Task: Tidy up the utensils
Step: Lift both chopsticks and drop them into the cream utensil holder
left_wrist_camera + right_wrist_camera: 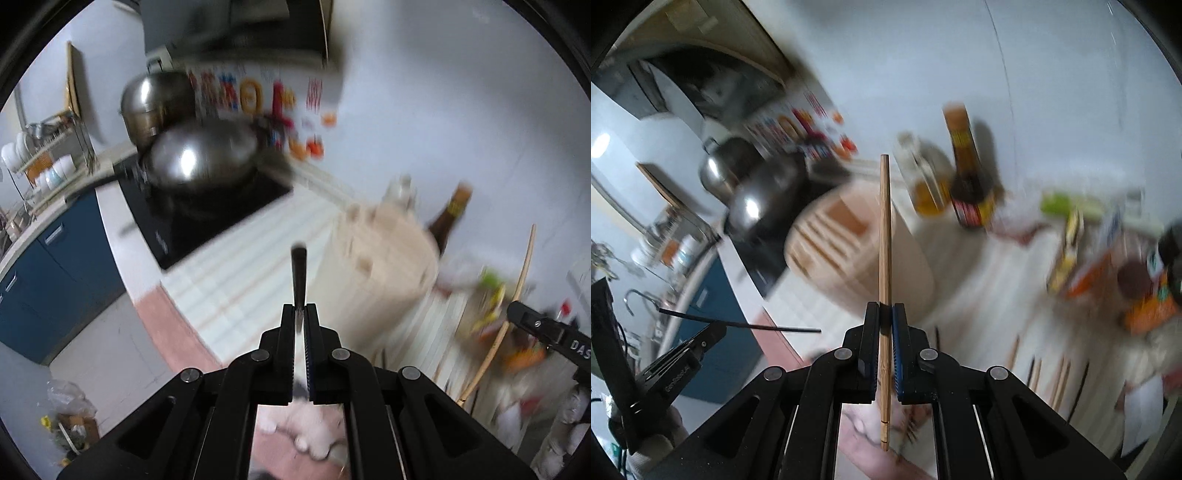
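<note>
Gripping a black chopstick (299, 273), left gripper (300, 314) (labels too blurred).

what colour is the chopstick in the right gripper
Light tan, bamboo-like wood; the chopstick shows best in the right wrist view, clamped in the right gripper.

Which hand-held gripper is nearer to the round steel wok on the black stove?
Probably the left. The left hand-held gripper, gripping a black chopstick, sits stove-side of the round steel wok; the right hand-held gripper holds a bamboo chopstick farther away.

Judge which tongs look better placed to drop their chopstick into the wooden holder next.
Probably right: the right tongs hold the bamboo chopstick upright against the wooden holder. The left tongs and black chopstick sit beside it.
</note>
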Demonstrator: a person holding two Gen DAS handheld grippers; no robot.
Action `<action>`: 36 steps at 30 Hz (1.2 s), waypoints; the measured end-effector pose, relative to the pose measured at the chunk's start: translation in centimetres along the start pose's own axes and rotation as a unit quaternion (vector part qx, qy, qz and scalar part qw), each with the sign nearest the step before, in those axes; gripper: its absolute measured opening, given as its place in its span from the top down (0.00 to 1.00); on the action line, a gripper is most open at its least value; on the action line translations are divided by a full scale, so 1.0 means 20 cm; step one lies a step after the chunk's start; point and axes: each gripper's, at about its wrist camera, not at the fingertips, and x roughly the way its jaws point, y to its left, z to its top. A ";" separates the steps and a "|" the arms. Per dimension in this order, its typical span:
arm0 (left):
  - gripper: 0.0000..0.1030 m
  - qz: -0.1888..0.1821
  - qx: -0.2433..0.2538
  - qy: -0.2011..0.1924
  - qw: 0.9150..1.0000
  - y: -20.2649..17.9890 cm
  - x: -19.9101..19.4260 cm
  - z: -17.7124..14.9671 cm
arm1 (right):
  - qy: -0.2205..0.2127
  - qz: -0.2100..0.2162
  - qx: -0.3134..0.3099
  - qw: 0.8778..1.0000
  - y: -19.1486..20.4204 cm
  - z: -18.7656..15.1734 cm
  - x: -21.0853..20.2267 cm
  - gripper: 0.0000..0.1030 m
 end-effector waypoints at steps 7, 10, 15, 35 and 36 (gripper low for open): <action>0.99 -0.039 0.009 -0.078 0.996 -0.08 -0.17 0.42 | -0.081 -0.011 -0.014 0.997 0.14 0.40 -0.03 0.94; 1.00 -0.057 0.026 -0.090 0.994 -0.15 -0.16 0.57 | -0.104 -0.020 -0.013 0.994 0.19 0.54 0.01 0.94; 1.00 -0.085 0.047 -0.083 0.992 -0.30 -0.07 0.73 | -0.132 -0.026 -0.004 0.991 0.22 0.68 0.11 0.94; 0.08 0.008 0.021 -0.026 0.999 -0.21 0.40 0.53 | -0.056 -0.022 -0.033 0.998 0.15 0.58 0.47 0.93; 0.00 0.007 0.020 -0.034 0.999 -0.20 0.39 0.51 | -0.046 -0.020 -0.034 0.998 0.15 0.56 0.47 0.92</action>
